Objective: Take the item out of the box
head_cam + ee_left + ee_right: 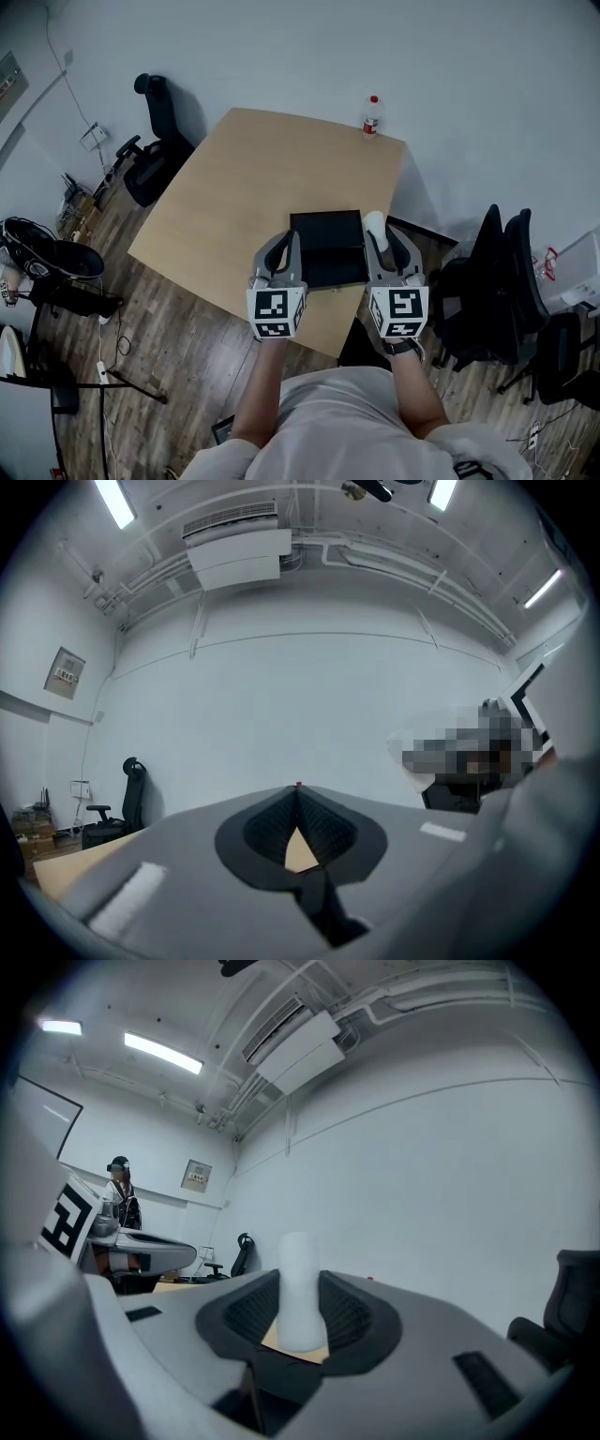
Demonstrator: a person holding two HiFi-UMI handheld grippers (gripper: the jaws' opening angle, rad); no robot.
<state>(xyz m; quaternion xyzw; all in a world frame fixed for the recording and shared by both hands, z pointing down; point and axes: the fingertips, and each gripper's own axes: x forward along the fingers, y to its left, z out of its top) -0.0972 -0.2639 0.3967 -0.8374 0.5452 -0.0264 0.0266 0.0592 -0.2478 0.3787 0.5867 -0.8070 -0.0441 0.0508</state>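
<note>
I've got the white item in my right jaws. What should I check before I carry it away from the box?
1. Right gripper jaws clamped on the white item: ok.
2. Item lifted clear of the black box: cannot tell.
3. Left gripper jaws together, nothing between: ok.
4. Bare table beyond the box for setting down: ok.
5. Bottle at the far table edge, away from both grippers: ok.

Box (pixel 326 246) sits on counter (pixel 234 187), near its front edge. Bottle (pixel 372 114) behind box, at far edge. Left gripper (pixel 291 237) just left of box, right gripper (pixel 384 232) just right, with item (pixel 374 222) between its jaws.
</note>
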